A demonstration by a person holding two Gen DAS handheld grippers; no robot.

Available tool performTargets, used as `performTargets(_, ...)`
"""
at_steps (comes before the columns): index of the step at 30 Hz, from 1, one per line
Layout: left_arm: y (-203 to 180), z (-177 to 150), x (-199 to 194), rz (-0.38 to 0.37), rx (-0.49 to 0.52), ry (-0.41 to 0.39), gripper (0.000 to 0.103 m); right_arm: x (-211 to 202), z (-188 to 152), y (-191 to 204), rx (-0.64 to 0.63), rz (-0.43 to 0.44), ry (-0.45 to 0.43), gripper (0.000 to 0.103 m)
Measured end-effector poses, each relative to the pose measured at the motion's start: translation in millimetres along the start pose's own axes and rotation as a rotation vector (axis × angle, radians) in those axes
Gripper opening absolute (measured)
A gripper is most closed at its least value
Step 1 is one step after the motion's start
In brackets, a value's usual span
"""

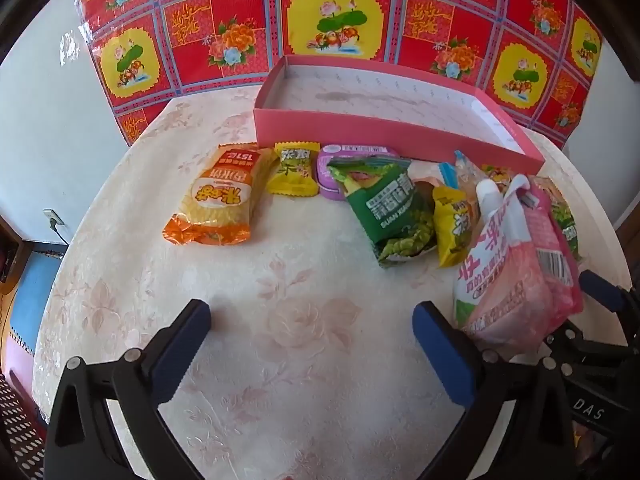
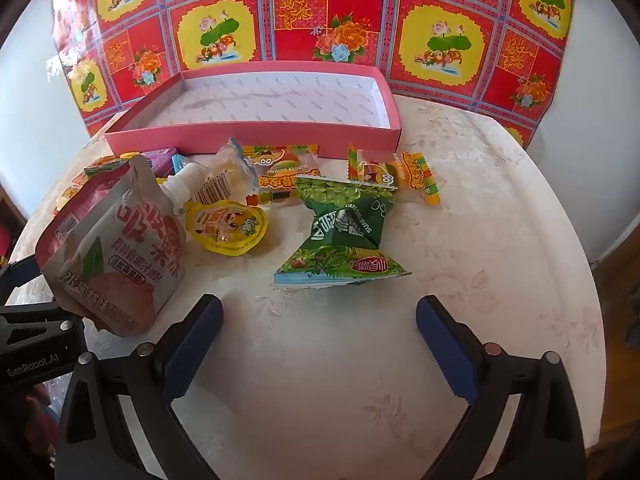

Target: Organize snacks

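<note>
Here the right gripper [image 2: 320,344] and left gripper [image 1: 312,344] hang spread wide, empty; the green snack packet [image 2: 344,236] lies just beyond the right jaws, seemingly untouched.

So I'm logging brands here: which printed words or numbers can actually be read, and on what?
"SUAN XIANG" on the green pea packet.
"BURGER GUMMY" on the gummy packet.
"GenRobot.AI" on the left gripper body.
"DAS" on the right gripper body.
Chinese print on the other packets: not legible to me.

Both tools match — the left gripper [image 1: 312,344] and right gripper [image 2: 320,336] have black angular frames, blue ribbed pads, silver rivets.
</note>
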State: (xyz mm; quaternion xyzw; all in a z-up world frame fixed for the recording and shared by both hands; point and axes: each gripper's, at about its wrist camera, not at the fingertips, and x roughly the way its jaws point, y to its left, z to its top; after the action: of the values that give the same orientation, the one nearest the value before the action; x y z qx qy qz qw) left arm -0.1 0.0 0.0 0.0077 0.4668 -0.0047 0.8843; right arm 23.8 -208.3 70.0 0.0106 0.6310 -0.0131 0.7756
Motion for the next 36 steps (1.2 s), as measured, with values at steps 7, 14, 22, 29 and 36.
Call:
performTargets(7, -0.5, -1.0, 0.0, -0.002, -0.001, -0.002, 0.103, 1.1, 0.0, 0.1, 0.0, 0.002, 0.012, 0.099)
performTargets(14, -0.8, -0.8, 0.1, -0.005, -0.002, 0.0, 0.103, -0.5, 1.6, 0.2, -0.002, 0.001, 0.021, 0.099)
performTargets(22, -1.1, -2.5, -1.1, -0.008, 0.003, -0.008, 0.103, 1.3, -0.8, 0.0, 0.001, -0.001, 0.014, 0.099)
performTargets(29, -1.4, -3.3, -2.2, -0.012, 0.005, -0.01, 0.103, 0.7, -0.8, -0.1, 0.0, -0.001, 0.015, 0.099)
performTargets(36, -1.4, -3.2, -2.3, -0.011, 0.005, -0.01, 0.103, 0.8, -0.5, 0.1, -0.001, 0.0, 0.016, 0.099)
